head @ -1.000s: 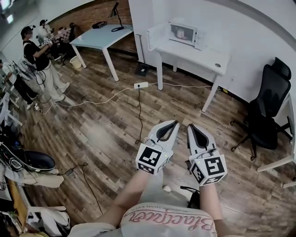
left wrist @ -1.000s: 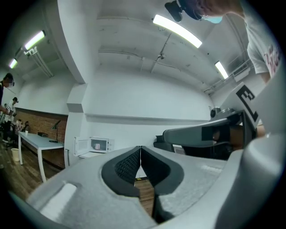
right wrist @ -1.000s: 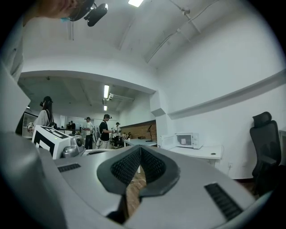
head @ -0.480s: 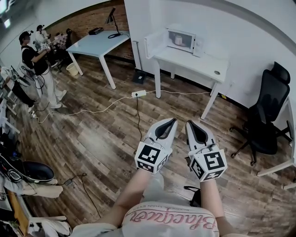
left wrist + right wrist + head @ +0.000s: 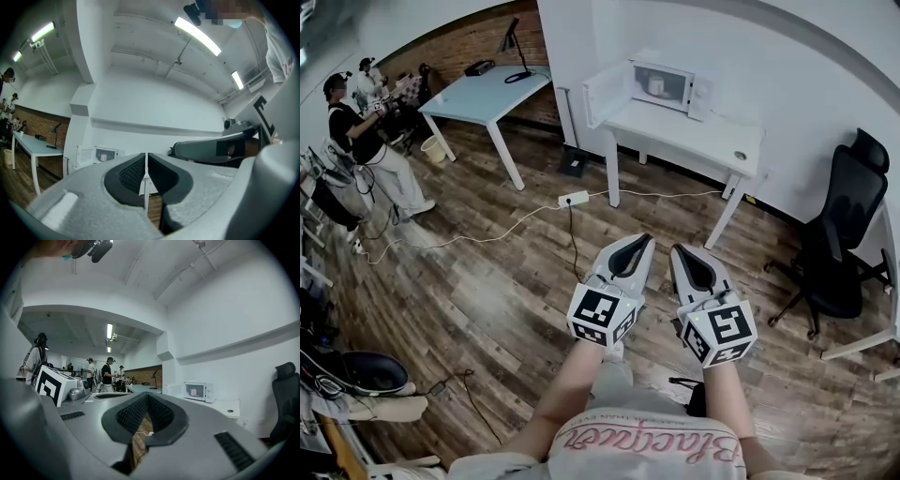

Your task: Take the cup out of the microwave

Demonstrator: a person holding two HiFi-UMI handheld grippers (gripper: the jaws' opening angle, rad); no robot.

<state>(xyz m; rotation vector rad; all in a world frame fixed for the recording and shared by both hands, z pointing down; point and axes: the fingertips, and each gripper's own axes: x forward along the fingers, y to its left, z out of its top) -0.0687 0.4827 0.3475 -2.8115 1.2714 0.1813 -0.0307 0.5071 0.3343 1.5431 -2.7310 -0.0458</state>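
- Both grippers are out front, and both are clenched on nothing. The left gripper (image 5: 645, 240) has its jaws meeting along a thin seam, and the right gripper (image 5: 678, 250) has its tips pressed together too.
- The cup (image 5: 656, 86) sits inside the microwave (image 5: 677, 84), far ahead of both sets of fingertips. It is a small pale shape in the cavity.
- First danger: arriving with the jaws shut like this. Closed tips would jab the cup, shoving it deeper or knocking it over, so whichever gripper goes in has to open first.
- Second danger: the open door (image 5: 602, 94). It hangs out to the left of the cup, on the left fingers' side, and a left-hand reach could clip it. I'd say the right gripper has the cleaner line.
- Third danger: the floor. A power strip (image 5: 573, 199) and its cable lie between the fingertips and the white desk (image 5: 717, 127), across the likely path, and a foot could snag them.
- Fourth danger: a tight cavity. A bulky gripper body could scrape the frame, and lifting the cup too high might bump it against the cavity roof.
- I can't tell if the cup holds liquid. If it does, any tilt on the way out spills it.
- The office chair (image 5: 848, 225) sits well off to the right of the right fingers and looks like little threat.
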